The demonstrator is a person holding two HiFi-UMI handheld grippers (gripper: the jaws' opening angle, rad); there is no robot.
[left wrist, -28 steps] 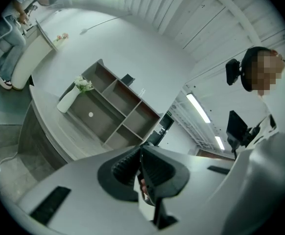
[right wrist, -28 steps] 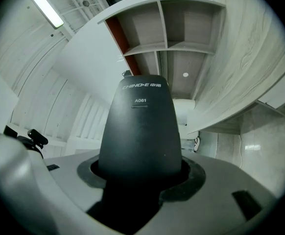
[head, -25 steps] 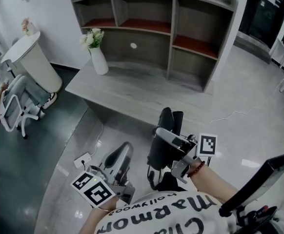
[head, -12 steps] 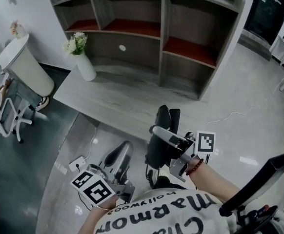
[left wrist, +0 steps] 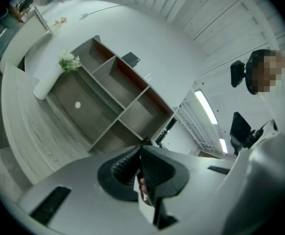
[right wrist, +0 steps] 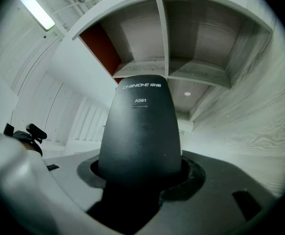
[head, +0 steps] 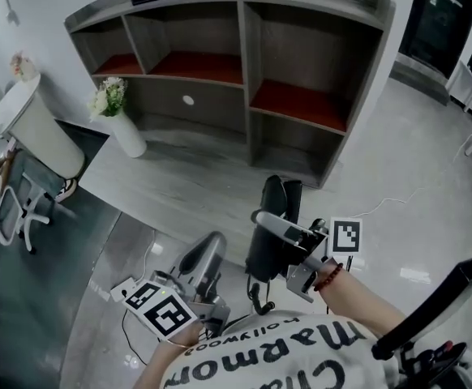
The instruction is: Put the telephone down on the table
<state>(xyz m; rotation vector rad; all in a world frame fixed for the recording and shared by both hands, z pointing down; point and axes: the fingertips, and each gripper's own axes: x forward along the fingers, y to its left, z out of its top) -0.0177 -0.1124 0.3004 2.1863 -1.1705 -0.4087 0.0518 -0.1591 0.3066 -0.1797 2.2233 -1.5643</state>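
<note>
Black, smooth plastic with a rounded top, the telephone (right wrist: 140,131) sits clamped between the right gripper's (head: 289,235) fingers. It is held off the pale wood-grain desk (head: 179,177), at 6 o'clock from it in the head view. Its lower end is hidden inside the gripper. The left gripper's (left wrist: 142,168) dark ribbed fingers are pressed together. A white vase (head: 128,136) stands at the desk's 10 o'clock.

Even, cool light from ceiling strips (left wrist: 204,106); fisheye edges bend
</note>
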